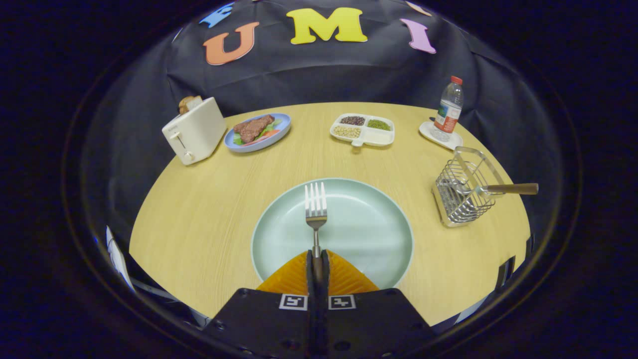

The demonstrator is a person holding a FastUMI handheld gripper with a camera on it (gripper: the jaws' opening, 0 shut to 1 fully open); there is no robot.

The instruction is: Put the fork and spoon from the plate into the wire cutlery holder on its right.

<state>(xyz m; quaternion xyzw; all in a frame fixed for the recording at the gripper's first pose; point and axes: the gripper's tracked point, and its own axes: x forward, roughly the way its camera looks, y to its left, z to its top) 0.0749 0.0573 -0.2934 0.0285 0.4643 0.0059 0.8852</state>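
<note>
Tongs [317, 259] are clamping both orange fingers [291, 279] on the silver fork's [316, 209] handle, tines pointing ahead over the pale green round plate [379, 239], while the wooden-handled spoon [498, 189] is already lying in the wire cutlery holder [461, 192] on the right of the table [199, 209].
</note>
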